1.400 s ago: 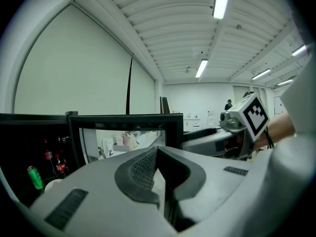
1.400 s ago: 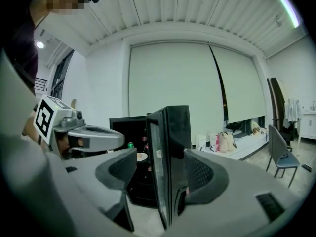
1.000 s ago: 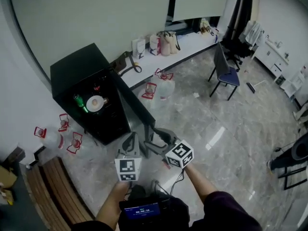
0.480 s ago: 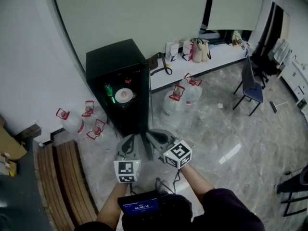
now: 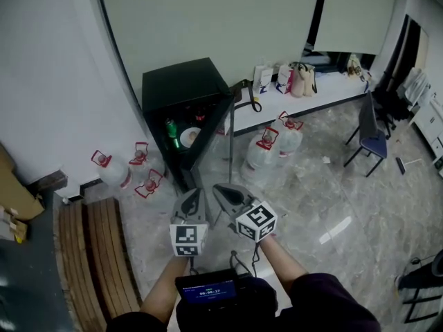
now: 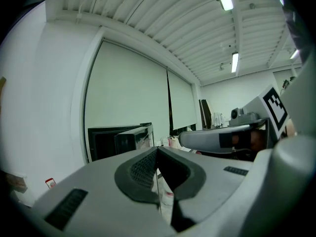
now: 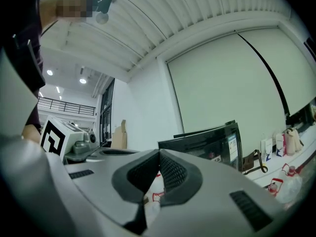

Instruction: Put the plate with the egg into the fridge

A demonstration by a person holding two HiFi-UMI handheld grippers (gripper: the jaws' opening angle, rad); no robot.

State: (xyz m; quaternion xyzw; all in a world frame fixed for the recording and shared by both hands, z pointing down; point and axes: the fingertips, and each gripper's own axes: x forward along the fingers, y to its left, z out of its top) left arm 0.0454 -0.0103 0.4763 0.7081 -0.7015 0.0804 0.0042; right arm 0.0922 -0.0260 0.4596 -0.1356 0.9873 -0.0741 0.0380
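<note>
The left gripper (image 5: 193, 198) and right gripper (image 5: 223, 191) are hanging close to the person's body, both sets of fingers pressed together on nothing. The right ones were spread wide a second ago. A wooden bench (image 5: 90, 247) is lying at the near left. Farther out, the door (image 5: 211, 126) of the fridge (image 5: 181, 83) is standing about half shut, where it was wide open before. The plate (image 5: 190, 137) is sitting on a shelf inside, beside a green bottle (image 5: 171, 129), probably with the egg on it, though that is too small to confirm. The placing is looking done, with only the door remaining. Water jugs (image 5: 266, 152) are crowding both sides of the fridge, but bare floor (image 5: 311, 199) is leaving the path to the door free.
</note>
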